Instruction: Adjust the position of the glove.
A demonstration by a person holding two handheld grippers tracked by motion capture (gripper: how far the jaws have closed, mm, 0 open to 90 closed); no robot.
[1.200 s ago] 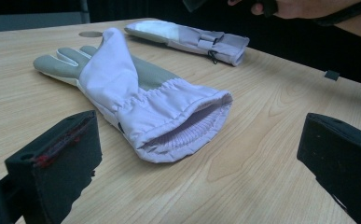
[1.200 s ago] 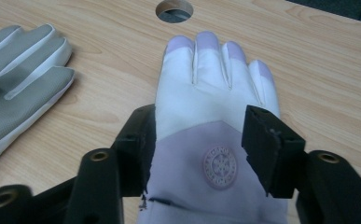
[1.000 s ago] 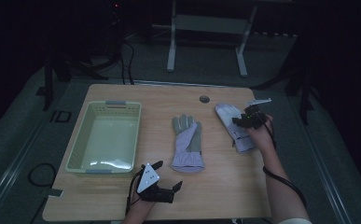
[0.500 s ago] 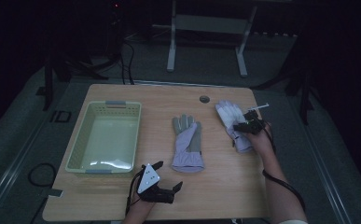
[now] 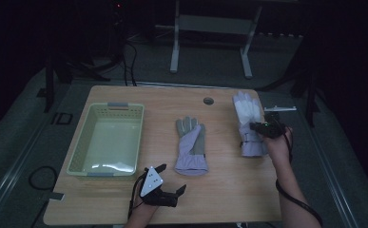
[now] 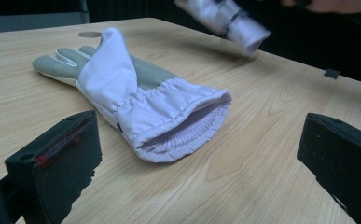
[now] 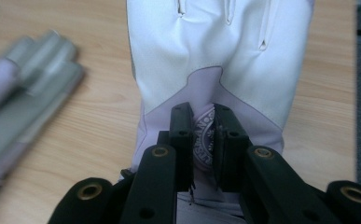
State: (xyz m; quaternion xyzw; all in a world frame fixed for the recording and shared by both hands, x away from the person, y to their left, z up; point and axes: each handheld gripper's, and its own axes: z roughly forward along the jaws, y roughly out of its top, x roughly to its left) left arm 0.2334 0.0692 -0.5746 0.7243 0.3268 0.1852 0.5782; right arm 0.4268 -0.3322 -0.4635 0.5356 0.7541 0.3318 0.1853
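Wood table (dark room): right gripper just closed, pinching white glove.

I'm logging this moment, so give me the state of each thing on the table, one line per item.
Pale green plastic basket: upright, empty.
Middle lilac and grey glove: lying flat, cuff open, untouched.
Right white and lilac glove: pinched at its back, cuff end raised.
Right gripper: jaws just closing, shut on the glove's fabric.
Left gripper: open, holding nothing.
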